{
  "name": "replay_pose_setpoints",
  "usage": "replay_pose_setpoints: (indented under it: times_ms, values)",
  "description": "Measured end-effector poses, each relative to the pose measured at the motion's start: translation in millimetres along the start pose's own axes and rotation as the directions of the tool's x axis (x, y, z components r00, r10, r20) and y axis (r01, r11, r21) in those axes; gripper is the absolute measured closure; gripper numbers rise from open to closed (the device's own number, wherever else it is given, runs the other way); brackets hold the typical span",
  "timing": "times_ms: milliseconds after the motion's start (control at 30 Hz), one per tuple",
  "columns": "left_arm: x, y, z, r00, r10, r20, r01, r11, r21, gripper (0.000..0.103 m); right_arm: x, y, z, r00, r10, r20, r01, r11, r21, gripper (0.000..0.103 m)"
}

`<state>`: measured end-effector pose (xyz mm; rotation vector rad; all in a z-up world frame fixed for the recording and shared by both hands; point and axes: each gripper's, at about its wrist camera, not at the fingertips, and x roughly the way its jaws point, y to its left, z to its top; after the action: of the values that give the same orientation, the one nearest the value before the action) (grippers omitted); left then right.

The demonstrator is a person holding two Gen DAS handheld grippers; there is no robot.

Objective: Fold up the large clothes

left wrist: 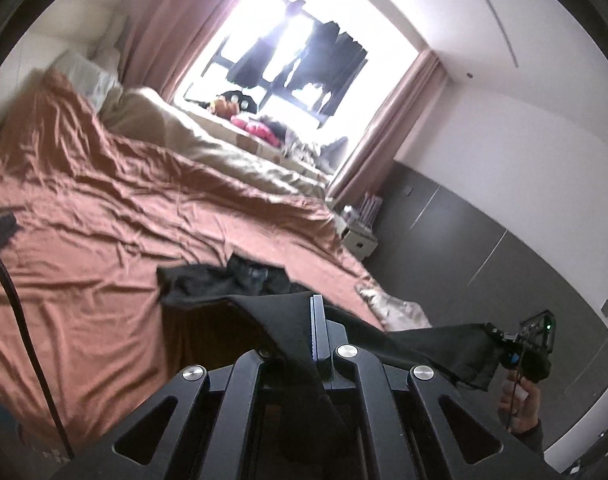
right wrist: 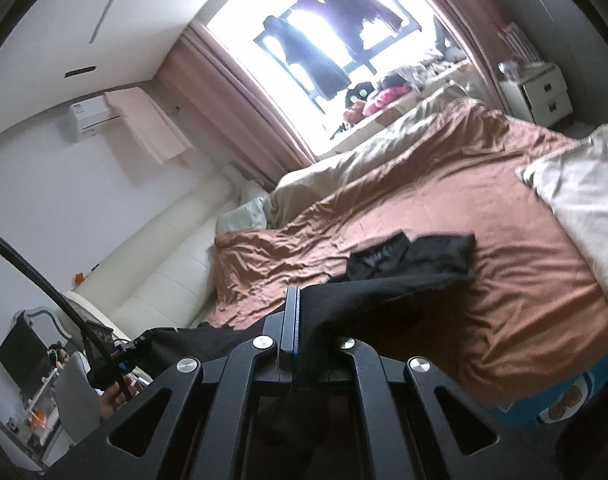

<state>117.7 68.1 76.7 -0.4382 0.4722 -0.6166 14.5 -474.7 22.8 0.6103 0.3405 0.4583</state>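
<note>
A large black garment (left wrist: 224, 280) lies partly on the rust-brown bedspread (left wrist: 104, 208), its near edge lifted off the bed. My left gripper (left wrist: 316, 312) is shut on one part of that edge. My right gripper (right wrist: 292, 304) is shut on another part of the same garment (right wrist: 415, 260). The cloth hangs stretched between the two grippers. The right gripper shows in the left wrist view (left wrist: 499, 334) at the far right, the left gripper in the right wrist view (right wrist: 136, 346) at the lower left.
A beige duvet (left wrist: 208, 140) and pillows (left wrist: 88, 72) lie along the bed's far side by the window. A grey-white cloth (right wrist: 583, 200) lies on the bed's corner. A white nightstand (right wrist: 539, 92) stands past the bed. Dark wardrobe panels (left wrist: 483, 248) line the wall.
</note>
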Motion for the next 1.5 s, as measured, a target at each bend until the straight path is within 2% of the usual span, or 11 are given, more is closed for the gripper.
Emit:
replay_pose_setpoints:
  times_ms: [200, 500, 767, 967, 1200, 1500]
  values:
    - [-13, -10, 0, 1.0, 0.009, 0.025, -0.009, 1.0, 0.026, 0.102, -5, -3, -6, 1.0, 0.008, 0.013, -0.008, 1.0, -0.019, 0.103]
    - [24, 6, -13, 0.998, 0.049, -0.044, -0.049, 0.999, 0.022, 0.102, 24, -43, -24, 0.997, -0.048, -0.053, 0.05, 0.998, 0.039, 0.103]
    - [64, 27, 12, 0.995, 0.079, -0.057, -0.078, 0.997, 0.01, 0.102, 68, -53, 10, 0.995, -0.079, -0.053, 0.082, 0.995, 0.059, 0.102]
    - [111, 49, 36, 0.988, 0.12, -0.093, -0.12, 0.993, 0.006, 0.102, 118, -55, 35, 0.992, -0.115, -0.059, 0.118, 0.992, 0.054, 0.102]
    - [177, 92, 45, 0.967, 0.178, -0.184, -0.181, 0.983, -0.002, 0.102, 190, -77, 47, 0.977, -0.173, -0.126, 0.184, 0.979, 0.082, 0.102]
    - [257, 153, 33, 0.929, 0.219, -0.3, -0.235, 0.972, -0.018, 0.102, 278, -100, 49, 0.93, -0.275, -0.243, 0.306, 0.947, 0.098, 0.101]
